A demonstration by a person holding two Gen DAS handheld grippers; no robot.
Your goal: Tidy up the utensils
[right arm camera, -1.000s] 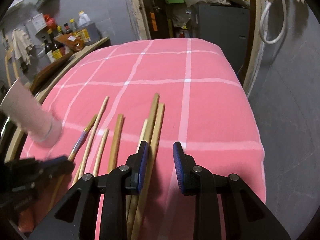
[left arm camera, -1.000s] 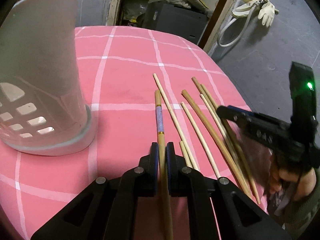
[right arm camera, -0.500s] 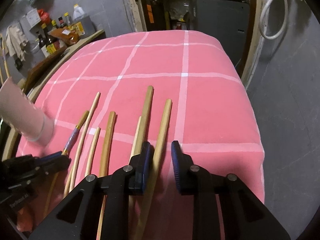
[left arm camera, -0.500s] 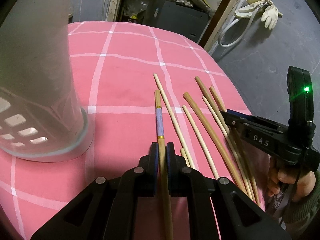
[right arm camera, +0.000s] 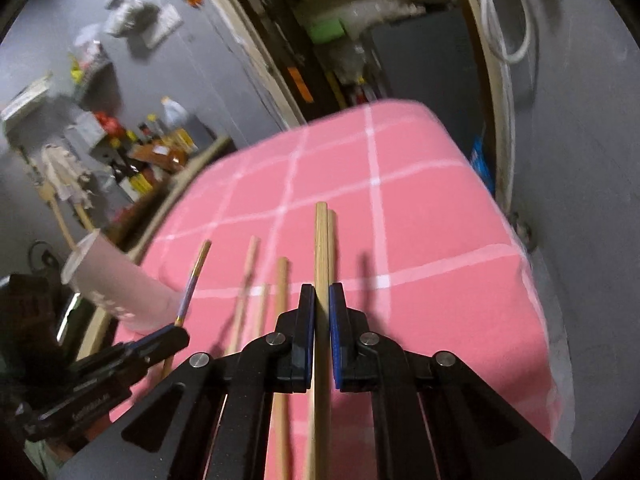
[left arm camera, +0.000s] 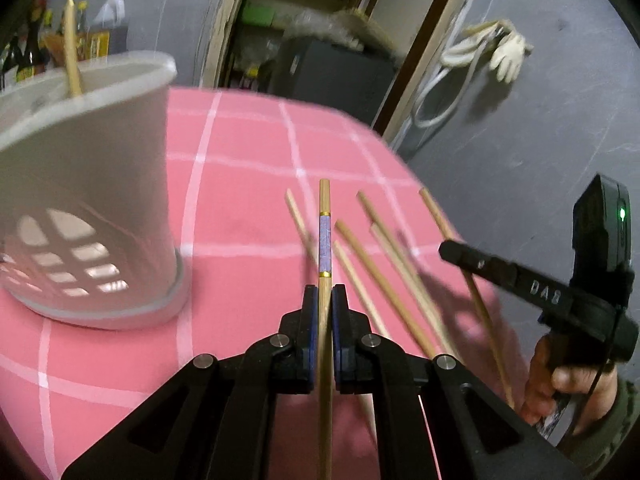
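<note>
My left gripper (left arm camera: 324, 300) is shut on a wooden chopstick with a purple band (left arm camera: 324, 240) and holds it lifted above the pink checked cloth (left arm camera: 240, 208). The white utensil holder (left arm camera: 84, 184) stands to its left with one chopstick (left arm camera: 72, 48) inside. My right gripper (right arm camera: 322, 300) is shut on a plain wooden chopstick (right arm camera: 321, 248) and holds it raised; it also shows in the left wrist view (left arm camera: 472, 256). Several loose chopsticks (left arm camera: 380, 272) lie on the cloth between the grippers.
The cloth's right edge (right arm camera: 528, 280) drops to a grey floor. Bottles and clutter (right arm camera: 156, 136) stand on a side shelf behind the holder (right arm camera: 116, 292). A doorway with boxes (left arm camera: 328, 60) lies beyond the table.
Both grippers have risen from the cloth. The right gripper closed on a plain chopstick and lifted it. The left lifted its banded chopstick, and the holder's rim came into view.
</note>
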